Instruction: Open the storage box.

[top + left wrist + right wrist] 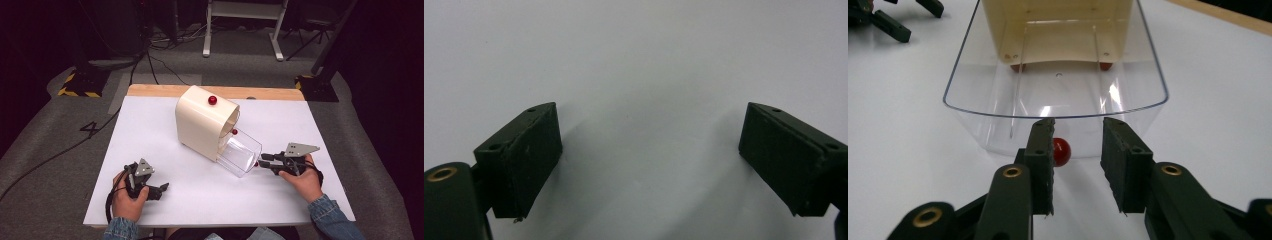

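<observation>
White board [165, 130] covers the wooden table, grey carpet around it with a "4" [89, 128] marked on the floor at left. Near the middle, a clear plastic drawer [241, 154] juts from a cream box [202, 122]; its red knob [1061, 151] sits between the part-open jaws of the right gripper [1076, 165], ungripped. Another red knob [212, 100] tops the box. Well apart at near left, the left gripper [651, 165] rests spread wide over bare board.
</observation>
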A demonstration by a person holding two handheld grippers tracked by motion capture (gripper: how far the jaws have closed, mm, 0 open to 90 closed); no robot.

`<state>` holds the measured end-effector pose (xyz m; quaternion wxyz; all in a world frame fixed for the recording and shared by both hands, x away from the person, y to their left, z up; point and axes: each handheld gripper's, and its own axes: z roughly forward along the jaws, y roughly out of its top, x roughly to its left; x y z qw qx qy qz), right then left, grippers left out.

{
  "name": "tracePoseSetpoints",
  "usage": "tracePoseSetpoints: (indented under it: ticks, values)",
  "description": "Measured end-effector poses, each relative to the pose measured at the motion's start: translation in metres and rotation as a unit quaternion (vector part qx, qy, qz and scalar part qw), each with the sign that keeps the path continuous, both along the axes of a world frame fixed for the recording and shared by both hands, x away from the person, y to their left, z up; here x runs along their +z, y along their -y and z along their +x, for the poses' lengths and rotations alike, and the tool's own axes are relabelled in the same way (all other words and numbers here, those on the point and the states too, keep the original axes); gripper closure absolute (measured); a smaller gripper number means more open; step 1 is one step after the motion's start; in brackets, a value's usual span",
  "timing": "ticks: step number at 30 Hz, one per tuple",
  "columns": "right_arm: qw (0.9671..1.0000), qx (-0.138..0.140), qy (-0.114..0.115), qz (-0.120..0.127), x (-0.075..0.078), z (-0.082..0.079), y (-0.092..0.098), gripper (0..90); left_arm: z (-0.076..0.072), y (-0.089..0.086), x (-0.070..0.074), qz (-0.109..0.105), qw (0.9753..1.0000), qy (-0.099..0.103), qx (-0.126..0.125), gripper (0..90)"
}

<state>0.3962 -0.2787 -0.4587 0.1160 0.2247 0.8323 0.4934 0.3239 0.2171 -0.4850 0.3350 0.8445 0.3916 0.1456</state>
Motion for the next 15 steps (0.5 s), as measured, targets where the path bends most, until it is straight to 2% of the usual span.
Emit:
tracePoseSetpoints:
  ticks: [8, 12, 15]
  values:
    - [0.9994, -0.017, 0.013, 0.026, 0.019, -0.004, 0.014, 63.2, 0.0, 0.0, 0.0, 0.0, 1.0, 0.0, 0.0, 10.4]
    - [0.9984, -0.023, 0.016, 0.048, 0.032, -0.004, 0.015, 61.0, 0.0, 0.0, 0.0, -0.001, 1.0, 0.001, 0.0, 10.4]
    - [0.9984, -0.019, 0.023, 0.047, 0.042, -0.002, 0.011, 61.3, 0.0, 0.0, 0.0, -0.001, 1.0, 0.001, 0.0, 10.3]
